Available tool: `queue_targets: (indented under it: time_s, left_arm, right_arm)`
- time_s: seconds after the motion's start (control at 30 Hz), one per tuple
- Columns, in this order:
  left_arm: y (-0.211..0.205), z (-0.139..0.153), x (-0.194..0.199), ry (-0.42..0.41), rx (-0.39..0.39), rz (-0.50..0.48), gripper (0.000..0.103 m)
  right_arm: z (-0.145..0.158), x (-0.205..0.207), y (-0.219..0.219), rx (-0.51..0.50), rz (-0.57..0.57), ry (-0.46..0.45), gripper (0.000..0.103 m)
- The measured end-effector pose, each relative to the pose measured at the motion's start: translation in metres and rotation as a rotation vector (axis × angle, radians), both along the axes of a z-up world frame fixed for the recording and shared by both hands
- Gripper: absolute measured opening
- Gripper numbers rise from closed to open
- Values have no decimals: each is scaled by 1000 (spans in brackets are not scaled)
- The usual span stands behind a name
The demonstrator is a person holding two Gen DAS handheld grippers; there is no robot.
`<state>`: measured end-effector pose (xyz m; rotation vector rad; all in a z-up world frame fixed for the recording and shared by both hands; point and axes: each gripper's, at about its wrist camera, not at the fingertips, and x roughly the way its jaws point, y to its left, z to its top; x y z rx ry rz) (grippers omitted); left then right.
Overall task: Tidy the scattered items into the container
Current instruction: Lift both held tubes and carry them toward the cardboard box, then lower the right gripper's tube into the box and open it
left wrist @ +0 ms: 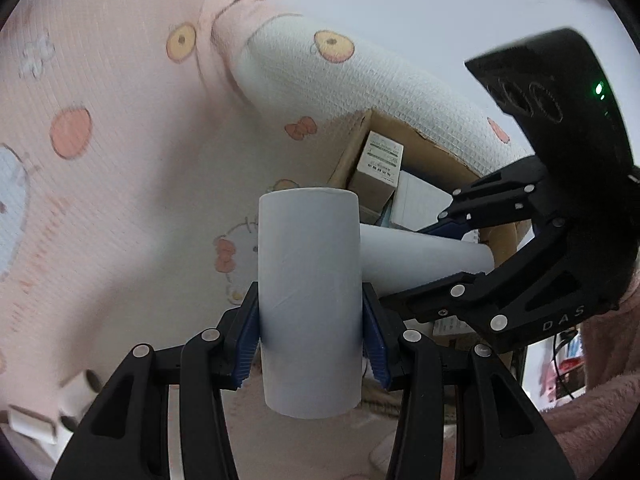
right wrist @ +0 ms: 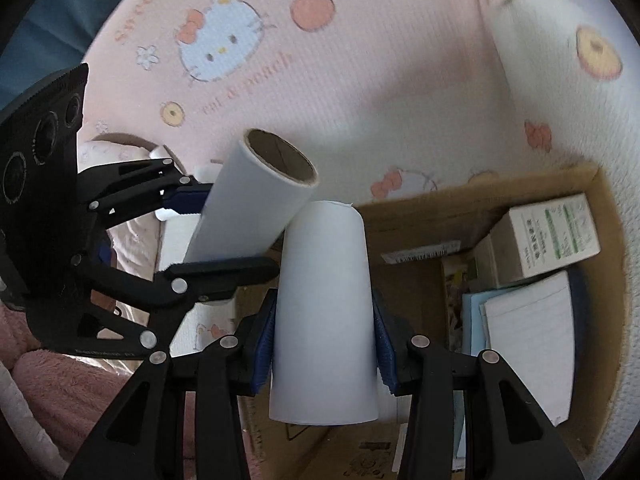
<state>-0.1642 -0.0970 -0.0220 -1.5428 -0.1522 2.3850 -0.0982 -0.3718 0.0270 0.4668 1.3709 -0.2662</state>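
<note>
My left gripper [left wrist: 310, 300] is shut on a white paper roll [left wrist: 310, 240] that stands upright between its blue pads. In the right wrist view the same left gripper [right wrist: 240, 232] comes in from the left with its roll [right wrist: 260, 184] tilted, showing the brown cardboard core. My right gripper [right wrist: 324, 300] is shut on a second white roll [right wrist: 324, 248], held above the open cardboard box [right wrist: 440, 208]. In the left wrist view the right gripper [left wrist: 404, 266] and its roll [left wrist: 440, 252] lie just right of mine, in front of the box [left wrist: 404, 128]. The two rolls nearly touch.
The box holds a white carton [right wrist: 552, 236] and a lined notebook [right wrist: 528, 340]. A pink cartoon-print cloth [right wrist: 340, 80] with a white padded edge [left wrist: 360, 80] lies around the box. A pink fluffy sleeve [left wrist: 600, 400] is on the right. Small white items [left wrist: 76, 396] lie at the lower left.
</note>
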Motion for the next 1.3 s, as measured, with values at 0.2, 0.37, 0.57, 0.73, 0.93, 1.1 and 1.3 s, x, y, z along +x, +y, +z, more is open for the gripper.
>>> queue_targets:
  time_s: [0.2,0.37,0.57,0.73,0.93,1.1,1.3]
  left_arm:
    - [-15,-4,-7,-16,43,30,50]
    - [-22,-1,-6,-8,49,67,50]
    - [-18,-3,-4,-13,44,61,50]
    - [-20,-4,-2,-9,41,56,50]
    - [-28,-8,-8,-14,51,81,50]
    - [-36,-8,-10,-25,71,108,50]
    - [-30,-10,-10,-30,49,90,50]
  right_arm:
    - [-37,1,-1,32,-12,74,41]
    - [-62,0,1,21,-19,144,41]
    - [-99,-1,4,9,-7,252,41]
    - [-118,-1,1,23,-8,301,41]
    - [-140,1,-7,23,-50,329,41]
    - [-159,-1,-11,10,-48,401,42]
    - [-166,-6,-16,27,-54,418,41]
